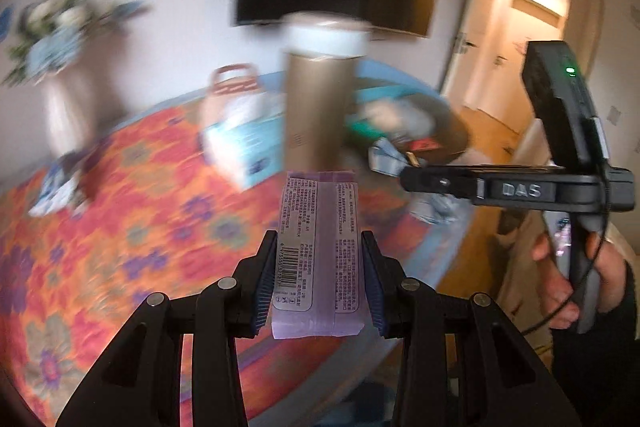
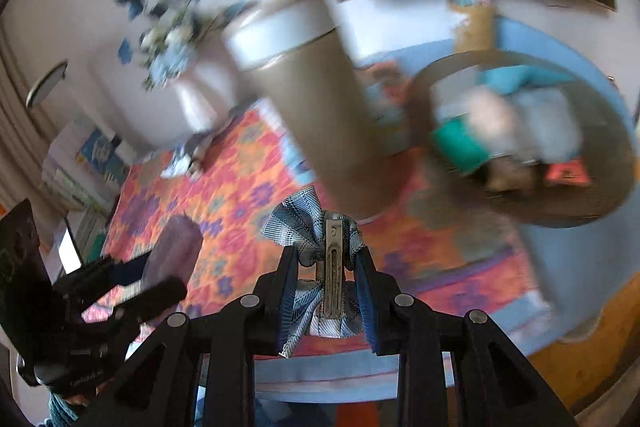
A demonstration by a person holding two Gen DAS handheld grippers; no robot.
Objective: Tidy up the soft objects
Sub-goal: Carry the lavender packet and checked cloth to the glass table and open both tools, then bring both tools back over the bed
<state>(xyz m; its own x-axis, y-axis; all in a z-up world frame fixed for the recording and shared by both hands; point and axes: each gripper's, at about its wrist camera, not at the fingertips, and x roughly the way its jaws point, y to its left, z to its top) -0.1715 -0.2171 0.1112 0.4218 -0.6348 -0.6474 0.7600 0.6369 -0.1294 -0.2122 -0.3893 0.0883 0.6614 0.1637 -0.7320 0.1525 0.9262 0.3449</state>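
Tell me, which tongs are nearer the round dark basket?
Right, most likely. The right tongs, gripping a blue hair bow, hang just short of the basket; the left tongs, holding a purple packet, sit farther back.

Left gripper (image 1: 320,279) is up off the table, jaws pinched in on a purple packet (image 1: 319,251) standing upright between its blue pads (image 1: 262,291). Right gripper (image 2: 325,291) hangs in the air too, jaws clamped on a blue patterned hair clip (image 2: 316,255). The person's right hand (image 1: 576,279) wraps the handle.
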